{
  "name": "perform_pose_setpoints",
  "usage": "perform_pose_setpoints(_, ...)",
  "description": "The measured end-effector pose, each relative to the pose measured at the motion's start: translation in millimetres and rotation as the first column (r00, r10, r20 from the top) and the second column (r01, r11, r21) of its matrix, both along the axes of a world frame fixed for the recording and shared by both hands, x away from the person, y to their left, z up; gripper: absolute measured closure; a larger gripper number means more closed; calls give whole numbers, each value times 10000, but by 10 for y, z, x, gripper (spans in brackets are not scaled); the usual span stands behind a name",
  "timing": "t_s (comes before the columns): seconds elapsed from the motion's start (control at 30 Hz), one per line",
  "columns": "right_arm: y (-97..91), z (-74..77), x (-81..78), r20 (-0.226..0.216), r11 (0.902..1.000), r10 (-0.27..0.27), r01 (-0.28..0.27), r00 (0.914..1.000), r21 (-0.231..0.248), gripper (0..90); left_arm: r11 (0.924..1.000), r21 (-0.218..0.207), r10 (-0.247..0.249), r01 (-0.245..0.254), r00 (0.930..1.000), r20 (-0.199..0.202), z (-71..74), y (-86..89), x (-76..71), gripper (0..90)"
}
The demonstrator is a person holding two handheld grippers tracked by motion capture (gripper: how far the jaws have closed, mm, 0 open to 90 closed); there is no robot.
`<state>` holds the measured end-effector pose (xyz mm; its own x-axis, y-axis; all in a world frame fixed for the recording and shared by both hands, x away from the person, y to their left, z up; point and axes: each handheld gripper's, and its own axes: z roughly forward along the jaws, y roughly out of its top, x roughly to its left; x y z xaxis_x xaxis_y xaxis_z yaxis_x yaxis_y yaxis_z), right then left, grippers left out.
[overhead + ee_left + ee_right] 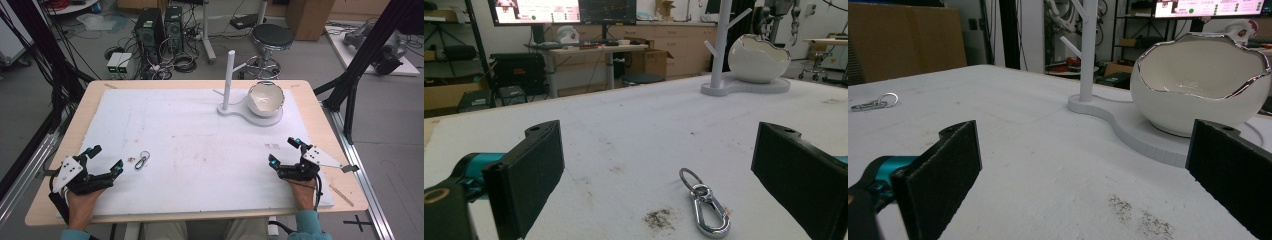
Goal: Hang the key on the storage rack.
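Both tongs open near table's front edge, keyring (142, 160) just beside left tongs (104, 160)

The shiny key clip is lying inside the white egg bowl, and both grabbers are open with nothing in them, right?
Not quite. The key clip lies flat on the white mat, near the left gripper, far from the egg bowl, as the high view shows. Both grippers, including the right gripper, are open and empty.

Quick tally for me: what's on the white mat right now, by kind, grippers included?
Grippers: 2, the left gripper and the right gripper, both open and holding nothing
Key clips: 1, a silver key clip lying flat in front of the left gripper
Stands: 1, a white stand with pegs on a flat base
Bowls: 1, a white egg-shaped bowl on the stand's base
Total: 5
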<state>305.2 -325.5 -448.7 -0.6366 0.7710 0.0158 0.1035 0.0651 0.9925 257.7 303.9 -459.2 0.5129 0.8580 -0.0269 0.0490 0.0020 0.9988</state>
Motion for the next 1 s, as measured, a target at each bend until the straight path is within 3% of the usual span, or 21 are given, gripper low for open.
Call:
perform_pose_setpoints(0.17, 2, 0, 0, 23, 10000, -15, 15, 10000, -21, 5, 9998, -187, 3, -12, 9988, -498, 53, 28, 54, 72)
perform_pose_setpoints(0.33, 6, 0, 2, 132, 9999, -4, 6, 9999, -113, 5, 9998, 180, 4, 10, 9970, -780, 240, 46, 101, 72)
perform_pose_setpoints(0.37, 5, 0, 2, 116, 10000, -1, 2, 9999, -85, 5, 9988, 455, -130, 174, 9955, -941, 374, 52, 145, 72)
perform_pose_setpoints(0.5, 7, -1, -9, 93, 10000, 3, -3, 10000, -76, 5, 9934, 1010, -414, 552, 9902, -1337, 662, 34, 254, 72)
perform_pose_setpoints(0.53, 4, -1, -7, 127, 10000, 10, -9, 9999, -76, 5, 9934, 1010, -414, 552, 9902, -1337, 662, 34, 254, 72)
perform_pose_setpoints(0.6, 2, -1, -6, 101, 10000, 31, -30, 9999, -30, 5, 9847, 1463, -701, 946, 9839, -1643, 866, -11, 342, 72)
perform_pose_setpoints(0.67, 0, -1, -5, 86, 10000, 42, -42, 10000, -21, 5, 9767, 1687, -991, 1327, 9760, -1937, 983, -57, 410, 72)
perform_pose_setpoints(0.73, 1, -1, -6, 86, 10000, 32, -32, 10000, -15, 5, 9654, 1913, -1305, 1772, 9635, -2339, 1087, -107, 483, 72)
perform_pose_setpoints(0.9, 0, -1, -3, 107, 10000, 29, -29, 9999, -15, 5, 9253, 2555, -1832, 2801, 9203, -3456, 1243, -238, 670, 68)
perform_pose_setpoints(0.93, 0, -1, -3, 112, 10000, 26, -26, 9999, -15, 5, 9167, 2742, -1809, 2907, 9137, -3638, 1259, -272, 711, 62)
perform_pose_setpoints(1.0, -1, -1, -4, 102, 10000, 24, -24, 9999, -9, 5, 9066, 2932, -1789, 3034, 9058, -3839, 1272, -313, 762, 62)
